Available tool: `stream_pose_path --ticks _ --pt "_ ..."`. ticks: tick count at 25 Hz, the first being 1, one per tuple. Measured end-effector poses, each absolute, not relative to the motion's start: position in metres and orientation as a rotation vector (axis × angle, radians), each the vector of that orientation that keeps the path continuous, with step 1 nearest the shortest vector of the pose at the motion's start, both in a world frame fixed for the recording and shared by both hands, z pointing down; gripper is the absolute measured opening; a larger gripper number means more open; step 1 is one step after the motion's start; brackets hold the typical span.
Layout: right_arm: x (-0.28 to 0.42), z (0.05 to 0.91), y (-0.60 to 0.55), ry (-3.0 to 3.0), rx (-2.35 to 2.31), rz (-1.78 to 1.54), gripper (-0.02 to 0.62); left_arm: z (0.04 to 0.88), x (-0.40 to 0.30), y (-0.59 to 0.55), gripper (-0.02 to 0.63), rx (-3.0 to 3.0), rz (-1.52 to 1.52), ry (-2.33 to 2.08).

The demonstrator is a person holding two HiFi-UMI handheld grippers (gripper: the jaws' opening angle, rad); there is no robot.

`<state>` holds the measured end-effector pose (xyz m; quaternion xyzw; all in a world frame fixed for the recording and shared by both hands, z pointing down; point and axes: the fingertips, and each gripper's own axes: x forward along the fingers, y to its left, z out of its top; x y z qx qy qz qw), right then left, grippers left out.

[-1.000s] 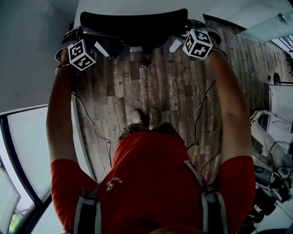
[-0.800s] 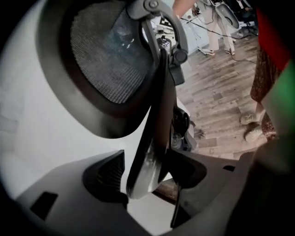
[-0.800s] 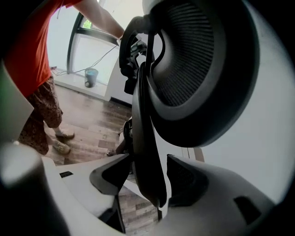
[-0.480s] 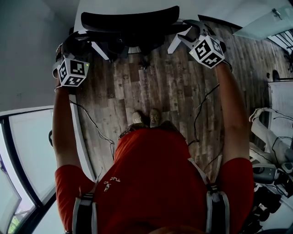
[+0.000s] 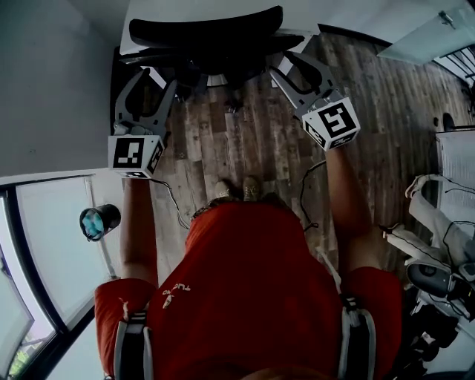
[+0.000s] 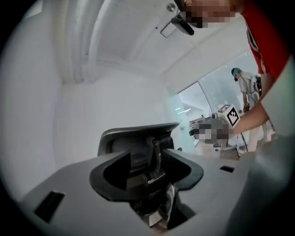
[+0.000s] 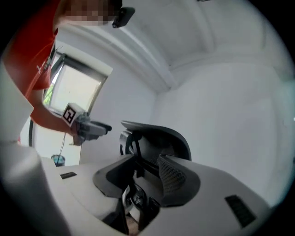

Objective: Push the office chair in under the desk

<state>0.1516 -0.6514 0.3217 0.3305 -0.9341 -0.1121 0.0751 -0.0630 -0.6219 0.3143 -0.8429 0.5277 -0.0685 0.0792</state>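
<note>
At the left, the left gripper (image 5: 148,83) is hovering just short of the office chair (image 5: 208,33), its jaws closing on nothing; its own view is showing only the backrest beyond the tips. In the middle, the chair is standing with its backrest at the edge of the white desk (image 5: 334,11) and its seat apparently tucked beneath, so the push is looking all but finished. At the right, the right gripper (image 5: 295,65) is likewise narrowing its empty jaws, near the backrest's corner but apart from it. If a last nudge is needed, pressing both grippers on the backrest evenly is the safest way, so the chair is rolling straight over the wooden floor (image 5: 245,141) rather than swivelling.
</note>
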Motion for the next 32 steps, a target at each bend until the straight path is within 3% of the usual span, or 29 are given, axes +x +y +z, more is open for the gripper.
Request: stream_pose_path --ticks 6,10,32 --pt "0.13 0.3 -0.618 -3.036 1.054 -0.201 0.101 0.301 -0.018 -0.601 0.078 -2.585 -0.015 1.548" --pt "0.113 0.304 -0.603 -3.092 1.023 -0.169 0.04 0.297 0.007 -0.595 0.022 -2.614 0.047 1.523" --pt "0.089 0.307 -0.571 -3.156 0.935 -0.18 0.025 0.31 0.03 -0.572 0.009 -2.681 0.079 1.479"
